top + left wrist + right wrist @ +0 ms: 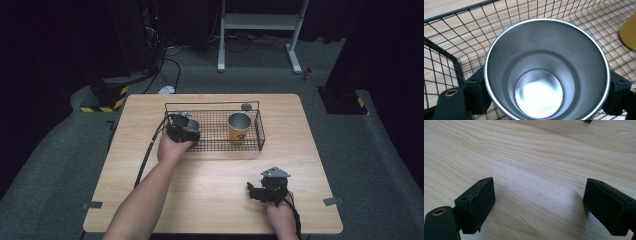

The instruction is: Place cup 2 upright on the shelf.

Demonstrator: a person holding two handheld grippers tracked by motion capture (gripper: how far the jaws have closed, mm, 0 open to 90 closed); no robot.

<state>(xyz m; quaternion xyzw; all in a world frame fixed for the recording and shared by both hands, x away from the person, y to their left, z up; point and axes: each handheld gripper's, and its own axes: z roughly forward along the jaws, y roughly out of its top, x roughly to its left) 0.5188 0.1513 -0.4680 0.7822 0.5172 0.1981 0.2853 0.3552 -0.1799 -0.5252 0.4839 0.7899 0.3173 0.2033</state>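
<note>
Reaching into the left end of the black wire basket point(212, 103), the left gripper point(182, 129) has its fingers point(477, 92) close on either side of a plain stainless-steel cup point(546, 70), seemingly to stand it beside the yellow-walled cup point(239, 131) at the right end; the flared rim hides whether they press on it. The right gripper point(256, 191) waits on the pale wooden desk point(210, 185), fingers wide apart and empty, apparently kept clear. That makes two cups, one basket, two grippers.
</note>
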